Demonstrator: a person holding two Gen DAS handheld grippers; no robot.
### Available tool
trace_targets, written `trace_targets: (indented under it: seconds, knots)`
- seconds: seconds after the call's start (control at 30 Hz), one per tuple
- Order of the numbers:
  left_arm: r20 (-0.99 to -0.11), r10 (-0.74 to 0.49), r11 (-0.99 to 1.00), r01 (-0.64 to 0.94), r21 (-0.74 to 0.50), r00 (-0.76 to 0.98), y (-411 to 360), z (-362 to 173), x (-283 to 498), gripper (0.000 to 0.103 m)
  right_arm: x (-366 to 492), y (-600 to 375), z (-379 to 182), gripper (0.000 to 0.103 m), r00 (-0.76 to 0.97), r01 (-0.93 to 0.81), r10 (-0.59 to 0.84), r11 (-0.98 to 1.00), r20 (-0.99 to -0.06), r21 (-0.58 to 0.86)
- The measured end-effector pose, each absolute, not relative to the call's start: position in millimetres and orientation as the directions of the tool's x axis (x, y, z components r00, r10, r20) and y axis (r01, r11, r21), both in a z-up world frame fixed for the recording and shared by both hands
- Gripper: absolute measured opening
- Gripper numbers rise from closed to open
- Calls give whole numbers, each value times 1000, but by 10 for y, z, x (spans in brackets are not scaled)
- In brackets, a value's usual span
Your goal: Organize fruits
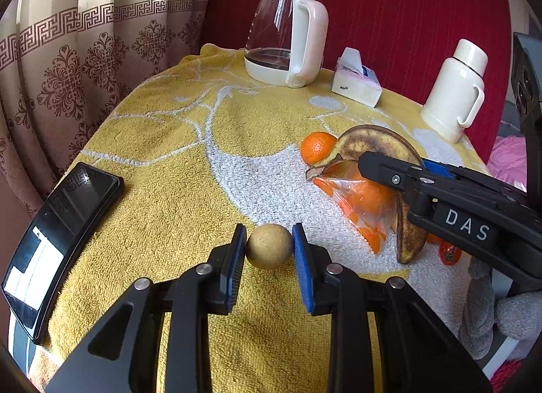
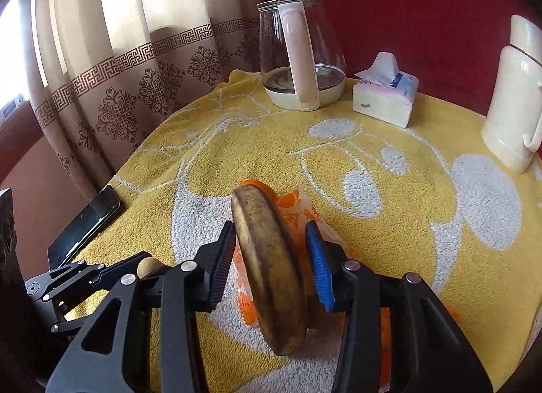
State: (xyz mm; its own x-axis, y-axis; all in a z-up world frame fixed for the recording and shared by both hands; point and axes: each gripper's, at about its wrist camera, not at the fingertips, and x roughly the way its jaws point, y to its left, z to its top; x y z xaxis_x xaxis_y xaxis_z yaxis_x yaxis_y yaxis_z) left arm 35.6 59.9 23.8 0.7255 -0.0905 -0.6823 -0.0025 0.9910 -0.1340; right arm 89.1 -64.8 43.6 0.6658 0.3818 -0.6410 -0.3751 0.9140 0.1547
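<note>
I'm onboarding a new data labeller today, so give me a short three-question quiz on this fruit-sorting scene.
1. True or false: the left gripper grips the round tan-brown fruit.
2. The browned, overripe banana lies between the fingers of the right gripper. What is directly under it?
A. black smartphone
B. clear plastic bag of oranges
C. white tissue pack
3. Fill in: the glass kettle with the pink handle stands on the ____ patterned towel.

Key: 1 true; 2 B; 3 yellow.
</note>
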Motion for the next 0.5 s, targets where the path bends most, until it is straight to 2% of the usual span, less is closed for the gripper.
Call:
trace_targets:
  seconds: [0.13,0.2,0.3,0.5]
  knots:
    - [-683,-91,991,-3,-135,725,599,237,358,28,883,-624,432,44,674,-379,367,917,-641,127]
    - [-683,-91,991,-4,-136,724,603,231,358,28,837,-606,461,35,689,-374,349,922,-635,101]
    - [-684,-91,991,-4,-137,724,606,225,356,28,765,-635,553,27,700,-369,355,923,-620,112]
    - [-683,-91,991,-4,-136,725,604,225,357,28,608,-780,804,27,730,-354,372,923,-573,149]
